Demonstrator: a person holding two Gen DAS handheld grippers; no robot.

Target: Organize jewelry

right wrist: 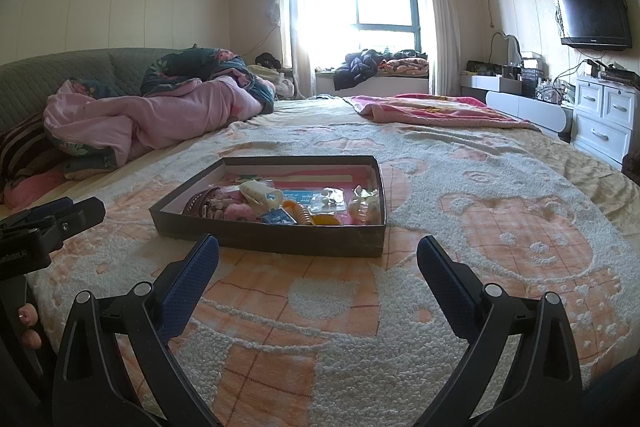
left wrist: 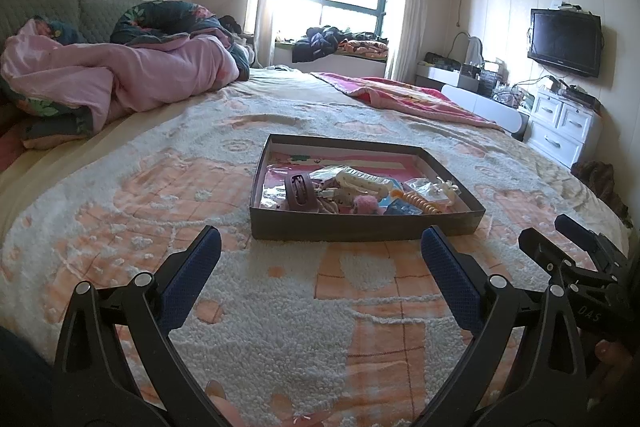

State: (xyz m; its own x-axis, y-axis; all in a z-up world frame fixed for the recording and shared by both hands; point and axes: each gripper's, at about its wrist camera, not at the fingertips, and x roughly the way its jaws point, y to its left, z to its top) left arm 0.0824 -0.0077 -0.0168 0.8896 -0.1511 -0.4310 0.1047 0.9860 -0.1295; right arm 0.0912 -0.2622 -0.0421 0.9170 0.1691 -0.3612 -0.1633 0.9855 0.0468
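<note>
A shallow dark cardboard box (left wrist: 360, 225) (right wrist: 276, 241) lies on the bed's white and orange blanket. Inside it are a mauve hair claw (left wrist: 300, 189), a cream hair claw (left wrist: 362, 181) (right wrist: 260, 195), a pink fluffy piece (left wrist: 364, 205) (right wrist: 240, 214), an orange spiral hair tie (left wrist: 420, 201) (right wrist: 302, 215) and small clear packets (right wrist: 330, 201). My left gripper (left wrist: 320, 243) stands open just short of the box's near wall, nothing between its blue pads. My right gripper (right wrist: 318, 251) is also open and empty, near the box's front right corner.
A heap of pink and floral quilts (left wrist: 120, 75) lies at the left by the grey headboard. A pink blanket (left wrist: 404, 95) covers the far right of the bed. A white drawer unit (right wrist: 604, 123) and a wall television (right wrist: 592, 13) stand at the right.
</note>
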